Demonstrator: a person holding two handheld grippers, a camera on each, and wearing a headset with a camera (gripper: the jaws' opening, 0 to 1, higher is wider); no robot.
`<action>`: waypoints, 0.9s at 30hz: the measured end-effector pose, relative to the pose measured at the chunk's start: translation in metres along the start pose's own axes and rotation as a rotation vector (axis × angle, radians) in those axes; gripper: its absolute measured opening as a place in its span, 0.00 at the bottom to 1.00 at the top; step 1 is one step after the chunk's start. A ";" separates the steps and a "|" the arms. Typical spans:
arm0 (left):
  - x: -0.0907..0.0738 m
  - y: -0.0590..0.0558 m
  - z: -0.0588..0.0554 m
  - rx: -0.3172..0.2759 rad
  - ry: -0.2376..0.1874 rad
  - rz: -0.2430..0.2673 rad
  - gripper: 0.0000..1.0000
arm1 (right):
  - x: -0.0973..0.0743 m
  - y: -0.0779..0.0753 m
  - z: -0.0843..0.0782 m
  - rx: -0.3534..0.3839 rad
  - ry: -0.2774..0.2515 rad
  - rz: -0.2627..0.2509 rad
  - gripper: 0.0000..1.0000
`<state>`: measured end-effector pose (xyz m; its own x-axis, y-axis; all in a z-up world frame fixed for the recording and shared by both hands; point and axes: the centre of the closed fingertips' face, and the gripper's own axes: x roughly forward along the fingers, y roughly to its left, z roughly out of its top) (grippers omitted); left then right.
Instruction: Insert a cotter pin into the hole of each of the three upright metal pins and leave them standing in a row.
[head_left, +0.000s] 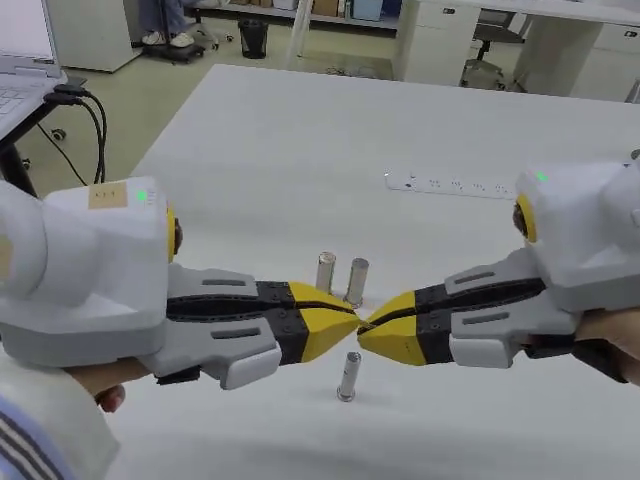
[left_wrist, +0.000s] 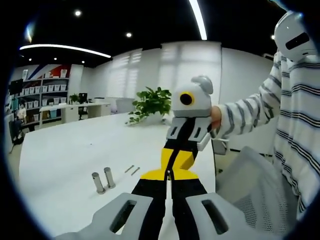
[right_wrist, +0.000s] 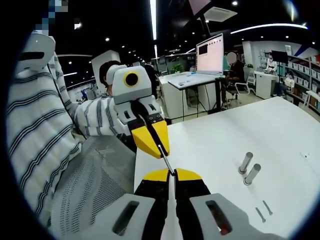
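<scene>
The head view looks steeply down from close above the table (head_left: 260, 140), while the two gripper views, low near its surface, face each other (nearly nose to nose) and share two upright pins (left_wrist: 109, 177).

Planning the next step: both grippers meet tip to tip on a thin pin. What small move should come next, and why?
Probably open the left gripper, so that the right gripper alone carries the cotter pin. Both look shut on it now, and the metal pins stand close by, waiting.
</scene>
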<state>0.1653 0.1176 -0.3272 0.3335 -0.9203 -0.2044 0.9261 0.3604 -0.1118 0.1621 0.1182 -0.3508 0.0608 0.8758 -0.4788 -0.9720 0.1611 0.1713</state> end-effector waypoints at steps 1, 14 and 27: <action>0.000 -0.001 -0.002 0.002 0.007 -0.002 0.00 | 0.000 0.001 -0.001 -0.002 0.004 0.003 0.00; 0.001 -0.001 -0.023 0.004 0.092 -0.008 0.00 | 0.000 0.007 -0.006 -0.051 0.059 0.014 0.00; 0.007 -0.004 -0.036 0.096 0.138 -0.031 0.02 | 0.000 0.005 -0.019 -0.086 0.118 -0.017 0.00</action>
<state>0.1579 0.1154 -0.3632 0.2829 -0.8988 -0.3348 0.9504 0.3096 -0.0280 0.1527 0.1104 -0.3663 0.0552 0.8127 -0.5801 -0.9871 0.1318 0.0906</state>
